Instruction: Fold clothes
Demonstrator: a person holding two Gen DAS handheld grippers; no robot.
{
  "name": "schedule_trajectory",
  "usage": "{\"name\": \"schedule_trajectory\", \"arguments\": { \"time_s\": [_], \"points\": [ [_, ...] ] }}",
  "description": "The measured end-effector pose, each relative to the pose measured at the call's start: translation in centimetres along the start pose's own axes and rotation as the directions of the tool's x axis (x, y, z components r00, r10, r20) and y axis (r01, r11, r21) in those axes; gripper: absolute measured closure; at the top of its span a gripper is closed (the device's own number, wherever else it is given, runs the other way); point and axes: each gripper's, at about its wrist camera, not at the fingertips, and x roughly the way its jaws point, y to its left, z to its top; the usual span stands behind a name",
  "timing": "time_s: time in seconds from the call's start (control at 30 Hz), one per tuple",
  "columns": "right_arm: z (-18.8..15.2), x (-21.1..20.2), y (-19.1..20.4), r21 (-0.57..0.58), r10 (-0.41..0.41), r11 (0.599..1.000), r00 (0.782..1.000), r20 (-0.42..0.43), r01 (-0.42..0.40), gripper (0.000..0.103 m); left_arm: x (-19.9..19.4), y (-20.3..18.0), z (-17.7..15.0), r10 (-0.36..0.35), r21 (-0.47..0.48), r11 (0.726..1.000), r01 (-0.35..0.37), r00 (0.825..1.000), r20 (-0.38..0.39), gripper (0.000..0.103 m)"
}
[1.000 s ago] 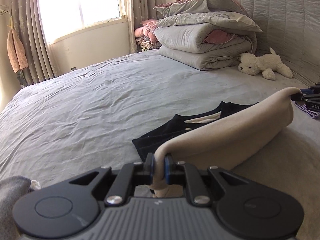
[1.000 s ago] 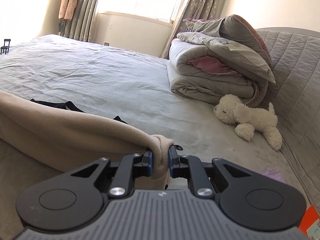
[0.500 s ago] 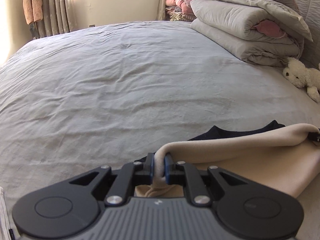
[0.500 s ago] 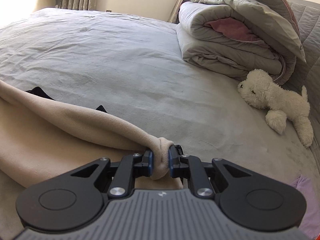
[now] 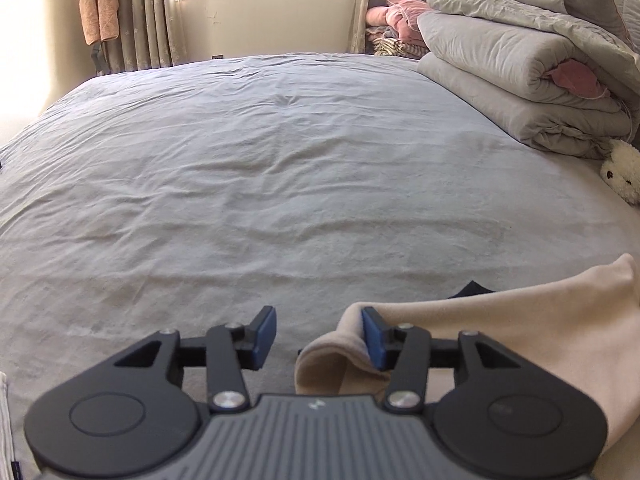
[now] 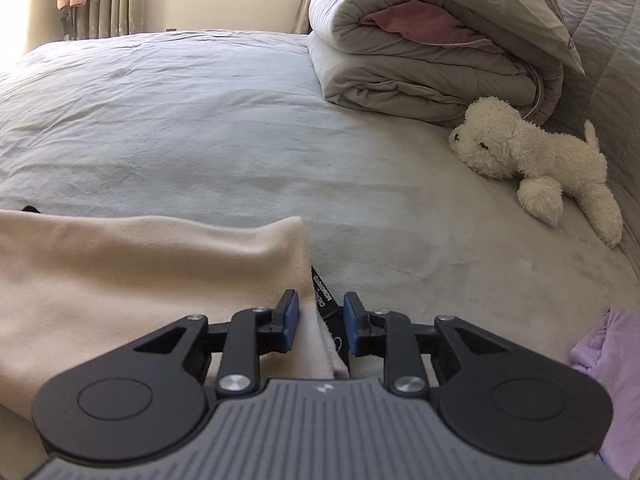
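Left wrist view: left gripper (image 5: 319,336) jaws spread and opening. Corner of the beige garment (image 5: 520,328) sags against the right pad, left pad clear of it, so no pinch. The garment lies on the bed (image 5: 240,160) with a black garment (image 5: 471,289) under it, just a tip poking out past the beige fold edge.

Right wrist view: right gripper (image 6: 317,322) jaws parted and opening. The beige side edge and a black label strip (image 6: 323,293) sit between them, nothing clamped. Stuffed dog (image 6: 536,156) is well to the right of the beige garment, folded duvet (image 6: 420,52) beyond it, lilac cloth (image 6: 604,360) at the right edge.

Progress, my read: the beige fold is laid down and being released. Left: smooth or fold again, then the other clothes.
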Motion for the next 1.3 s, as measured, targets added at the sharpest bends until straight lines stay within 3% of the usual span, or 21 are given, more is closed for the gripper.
{"name": "schedule_trajectory", "arguments": {
  "time_s": [0.1, 0.17, 0.33, 0.4, 0.47, 0.57, 0.6, 0.63, 0.67, 0.7, 0.73, 0.8, 0.87, 1.0, 1.1, 1.2, 1.3],
  "points": [
    [-0.1, -0.1, 0.1, -0.016, 0.021, 1.0, 1.0, 0.008, -0.021, 0.078, -0.5, 1.0, 0.5, 0.026, -0.058, 0.998, -0.024, 0.999, 0.034, 0.055],
    [0.1, -0.4, 0.0, -0.008, 0.063, 0.998, 0.998, 0.02, -0.063, 0.072, -0.9, 2.0, 0.7, 0.041, -0.106, 0.994, -0.034, 0.998, 0.057, 0.055],
    [0.8, 0.2, -1.6, 0.088, 0.137, 0.986, 0.989, 0.058, -0.142, 0.06, -1.5, 3.0, 0.4, -0.075, -0.134, 0.988, 0.081, 0.996, 0.05, 0.053],
    [1.2, 0.9, -2.0, 0.113, 0.175, 0.977, 0.983, 0.059, -0.18, 0.055, -1.3, 2.4, 0.2, -0.095, -0.109, 0.989, 0.099, 0.995, 0.04, 0.043],
    [1.5, 1.5, -2.3, 0.144, 0.203, 0.967, 0.977, 0.065, -0.211, 0.047, -0.5, 1.7, 0.1, -0.07, -0.083, 0.994, 0.072, 0.997, 0.026, 0.035],
    [1.6, 2.3, -2.5, 0.158, 0.2, 0.965, 0.978, 0.062, -0.207, 0.046, 0.6, 1.5, 0.0, -0.047, -0.092, 0.995, 0.047, 0.999, 0.004, 0.039],
    [1.4, 2.5, -2.5, 0.148, 0.201, 0.967, 0.977, 0.067, -0.209, 0.046, 1.1, 1.7, 0.0, -0.045, -0.11, 0.993, 0.044, 0.999, -0.004, 0.052],
    [1.3, 2.6, -2.5, 0.137, 0.203, 0.968, 0.977, 0.072, -0.211, 0.047, 1.4, 1.8, -0.1, -0.051, -0.12, 0.991, 0.05, 0.999, -0.011, 0.063],
    [1.1, 2.7, -2.5, 0.131, 0.223, 0.964, 0.972, 0.072, -0.231, 0.065, 1.7, 1.8, -0.3, -0.065, -0.126, 0.99, 0.062, 0.998, -0.017, 0.085],
    [1.0, 2.8, -2.6, 0.129, 0.252, 0.957, 0.965, 0.069, -0.259, 0.082, 2.0, 1.8, -0.4, -0.07, -0.126, 0.99, 0.068, 0.997, -0.019, 0.089],
    [0.9, 2.9, -2.6, 0.127, 0.281, 0.949, 0.957, 0.065, -0.287, 0.09, 2.0, 1.6, -0.6, -0.066, -0.121, 0.991, 0.065, 0.998, -0.009, 0.09],
    [0.8, 2.2, -2.3, 0.098, 0.274, 0.955, 0.958, 0.084, -0.281, 0.091, 1.6, 1.4, -0.6, -0.055, -0.118, 0.991, 0.058, 0.998, 0.027, 0.093],
    [0.8, 0.5, -2.9, 0.124, 0.236, 0.959, 0.961, 0.146, -0.254, 0.092, 0.4, 1.4, -0.2, -0.059, -0.137, 0.988, 0.071, 0.994, 0.087, 0.094],
    [0.0, -2.9, -4.7, 0.305, 0.169, 0.925, 0.963, 0.21, -0.229, 0.092, -0.4, 0.4, 0.6, -0.055, -0.146, 0.986, 0.079, 0.985, 0.163, 0.094],
    [-0.1, -2.8, -4.7, 0.375, 0.12, 0.91, 0.977, 0.174, -0.179, 0.092, 1.6, -0.8, 0.3, -0.009, -0.127, 0.992, 0.024, 0.994, 0.112, 0.093],
    [-0.9, 0.5, -2.6, 0.319, 0.089, 0.941, 0.992, 0.089, -0.113, 0.091, 3.1, -1.4, -1.0, 0.046, -0.106, 0.994, -0.04, 0.997, 0.054, 0.086],
    [-1.6, 0.8, -1.4, 0.243, 0.043, 0.968, 0.993, 0.108, -0.068, 0.087, 2.1, -1.0, -1.5, 0.078, -0.1, 0.993, -0.07, 0.994, 0.079, 0.07]
  ]
}}
